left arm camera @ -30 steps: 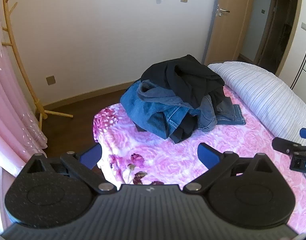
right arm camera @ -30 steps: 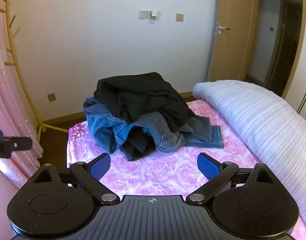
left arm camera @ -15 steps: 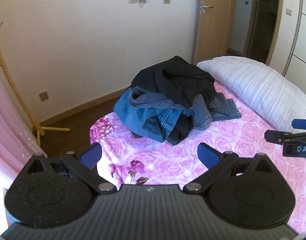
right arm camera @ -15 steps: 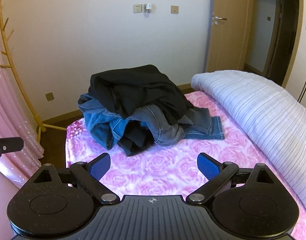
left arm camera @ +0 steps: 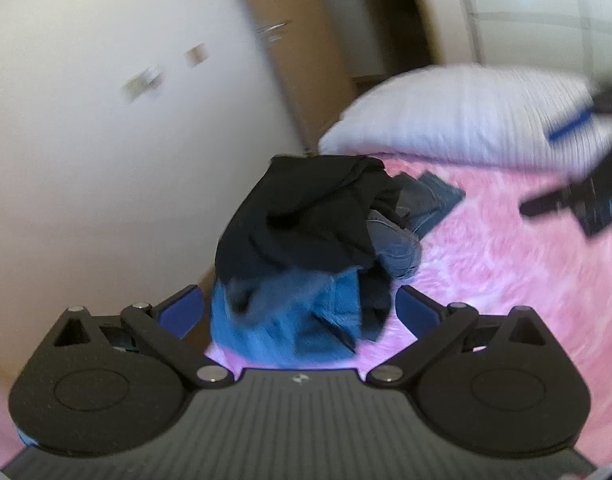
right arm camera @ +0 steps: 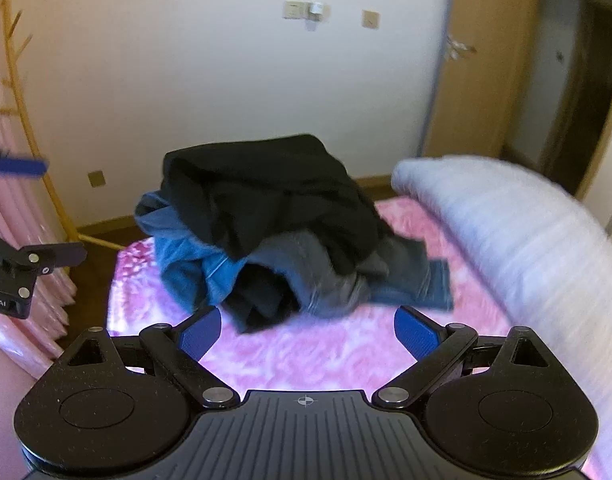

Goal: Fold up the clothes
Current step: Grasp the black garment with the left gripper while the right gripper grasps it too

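A: At centre frame, the heap of clothes (right arm camera: 274, 232) lies on the bed (right arm camera: 346, 356), black garment (left arm camera: 306, 220) on top of jeans (right arm camera: 190, 268).

B: Both tools, left tool (left arm camera: 300, 312) and right tool (right arm camera: 308, 332), are spread wide and empty, probably to take one piece.

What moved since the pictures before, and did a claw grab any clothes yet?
Both claws swung in closer to the clothes pile. The left claw came nearest, and the pile now sits right between its open fingers. The right claw is open too, short of the pile. Nothing was grabbed. The pile and the white quilt stayed put on the pink bed.
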Demonstrator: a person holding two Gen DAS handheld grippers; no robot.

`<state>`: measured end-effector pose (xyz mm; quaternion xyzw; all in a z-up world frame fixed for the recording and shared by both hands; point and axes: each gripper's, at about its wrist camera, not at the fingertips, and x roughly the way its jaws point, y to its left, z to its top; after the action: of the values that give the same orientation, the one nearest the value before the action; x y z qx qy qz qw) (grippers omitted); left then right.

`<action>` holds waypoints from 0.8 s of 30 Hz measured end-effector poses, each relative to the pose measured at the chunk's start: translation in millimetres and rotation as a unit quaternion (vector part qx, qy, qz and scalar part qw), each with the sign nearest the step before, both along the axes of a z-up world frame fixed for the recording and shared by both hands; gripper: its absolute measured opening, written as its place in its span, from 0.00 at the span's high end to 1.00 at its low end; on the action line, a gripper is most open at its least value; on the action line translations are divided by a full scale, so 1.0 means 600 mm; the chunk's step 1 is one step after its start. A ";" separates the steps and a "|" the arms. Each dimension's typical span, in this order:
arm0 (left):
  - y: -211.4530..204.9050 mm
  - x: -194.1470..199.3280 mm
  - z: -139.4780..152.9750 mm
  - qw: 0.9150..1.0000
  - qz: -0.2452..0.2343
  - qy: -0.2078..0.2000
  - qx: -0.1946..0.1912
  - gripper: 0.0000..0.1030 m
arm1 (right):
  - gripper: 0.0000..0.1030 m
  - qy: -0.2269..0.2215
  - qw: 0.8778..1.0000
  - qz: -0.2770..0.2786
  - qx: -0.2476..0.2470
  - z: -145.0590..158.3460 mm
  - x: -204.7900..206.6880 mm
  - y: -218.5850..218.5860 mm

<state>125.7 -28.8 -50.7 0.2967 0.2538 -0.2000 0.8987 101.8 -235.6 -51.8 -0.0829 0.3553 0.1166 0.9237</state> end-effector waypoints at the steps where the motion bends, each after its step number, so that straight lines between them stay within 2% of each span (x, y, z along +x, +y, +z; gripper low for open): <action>1: -0.003 0.019 -0.011 1.000 -0.021 -0.007 0.022 0.02 | 0.07 -0.003 1.000 0.011 -0.016 -0.004 0.020 0.003; 6: -0.003 0.111 -0.067 0.988 -0.110 -0.039 0.102 0.03 | 0.07 -0.023 0.989 0.066 -0.127 -0.032 0.129 0.026; 8: -0.001 0.147 -0.086 0.983 -0.138 -0.038 0.111 0.07 | 0.07 -0.023 0.982 0.093 -0.162 -0.050 0.173 0.036; 11: 0.000 0.206 -0.116 0.976 -0.181 -0.005 0.117 0.16 | 0.07 -0.024 0.969 0.130 -0.209 -0.090 0.236 0.051; 14: 0.001 0.234 -0.137 0.967 -0.219 -0.018 0.127 0.17 | 0.08 -0.021 0.954 0.168 -0.248 -0.134 0.289 0.063; 17: 0.014 0.259 -0.134 0.968 -0.234 -0.003 0.091 0.21 | 0.14 -0.020 0.931 0.215 -0.295 -0.180 0.329 0.082; 19: 0.028 0.283 -0.121 0.974 -0.223 0.036 0.038 0.30 | 0.16 -0.030 0.915 0.250 -0.315 -0.198 0.345 0.092; 21: 0.041 0.306 -0.110 0.976 -0.207 0.065 -0.007 0.43 | 0.23 -0.037 0.906 0.270 -0.325 -0.213 0.366 0.099; 24: 0.044 0.315 -0.111 0.976 -0.211 0.059 -0.005 0.50 | 0.24 -0.038 0.892 0.296 -0.340 -0.230 0.392 0.105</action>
<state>314.4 -2.6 -117.5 0.3264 0.2372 -0.4038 0.8210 336.8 -172.6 -189.5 -0.4977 0.2971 0.2536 0.7744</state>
